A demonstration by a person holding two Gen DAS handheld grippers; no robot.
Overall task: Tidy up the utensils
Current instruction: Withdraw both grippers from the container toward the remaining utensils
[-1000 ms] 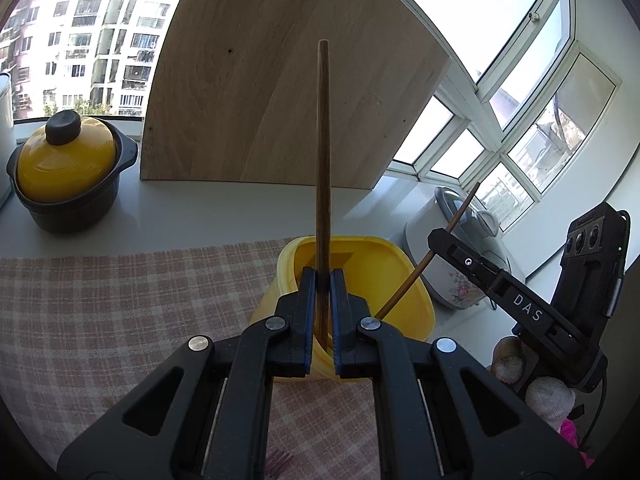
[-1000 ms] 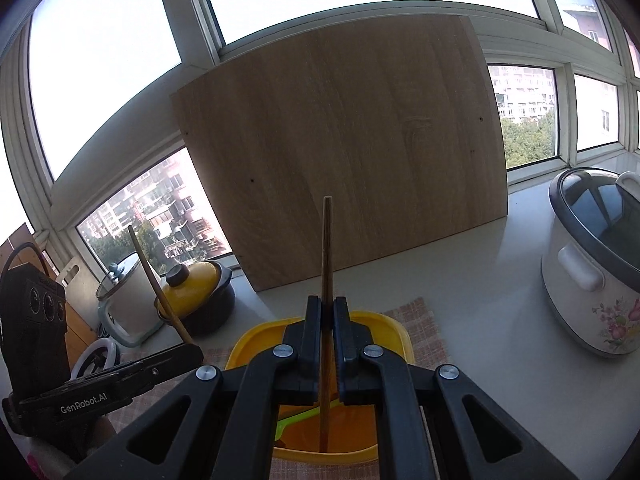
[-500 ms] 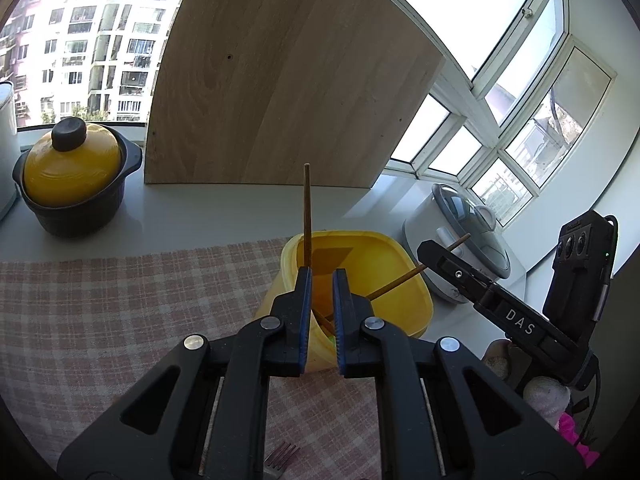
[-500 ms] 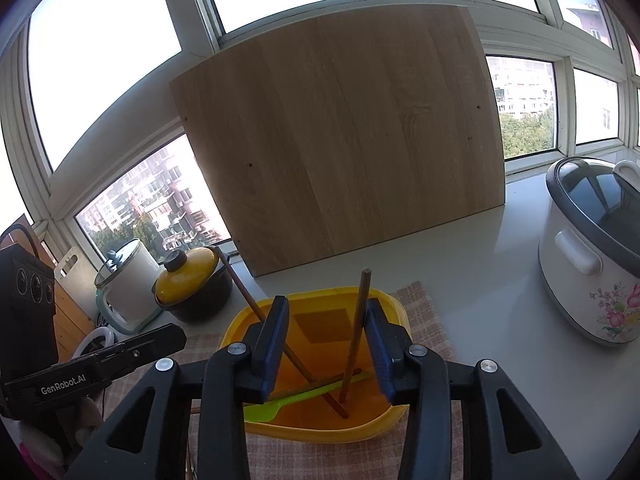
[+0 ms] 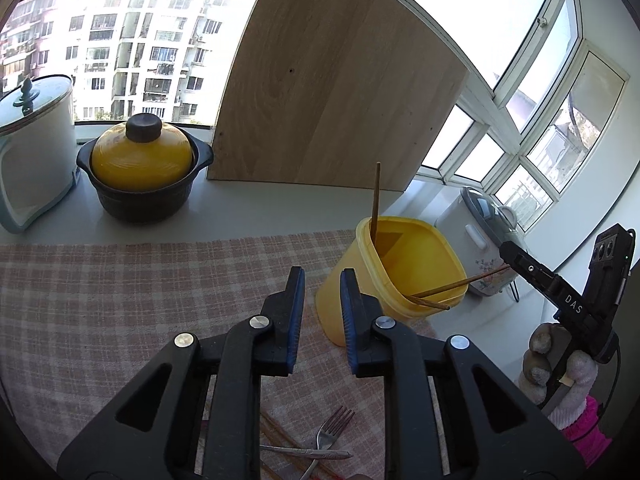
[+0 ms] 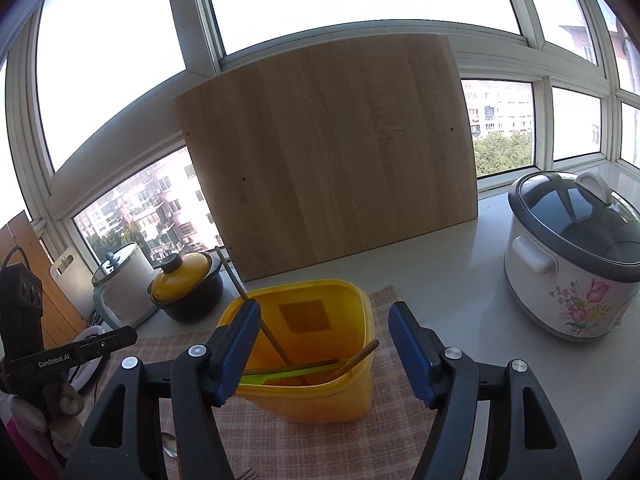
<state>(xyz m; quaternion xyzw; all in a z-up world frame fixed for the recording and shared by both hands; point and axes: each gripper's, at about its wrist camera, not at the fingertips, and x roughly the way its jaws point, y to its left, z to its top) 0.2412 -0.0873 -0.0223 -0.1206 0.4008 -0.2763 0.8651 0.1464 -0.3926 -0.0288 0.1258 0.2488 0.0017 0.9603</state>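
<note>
Both pairs of jaws have just been opening and hold nothing. The left gripper [image 5: 322,312] stands narrowly parted over the checked cloth [image 5: 120,280]; the right gripper [image 6: 322,346] gapes wide, just short of the yellow holder [image 6: 312,396]. Nearest of all, under the left gripper, a metal fork [image 5: 326,438] lies on the cloth, crossing spare chopsticks [image 5: 280,436]. Its long axis slants, tines far and to the right. The left hand is the closer one, so I judge it takes the fork next and must reach back and down. Farther off, two chopsticks [image 5: 375,200] lean inside the holder beside a green utensil [image 6: 288,374].
</note>
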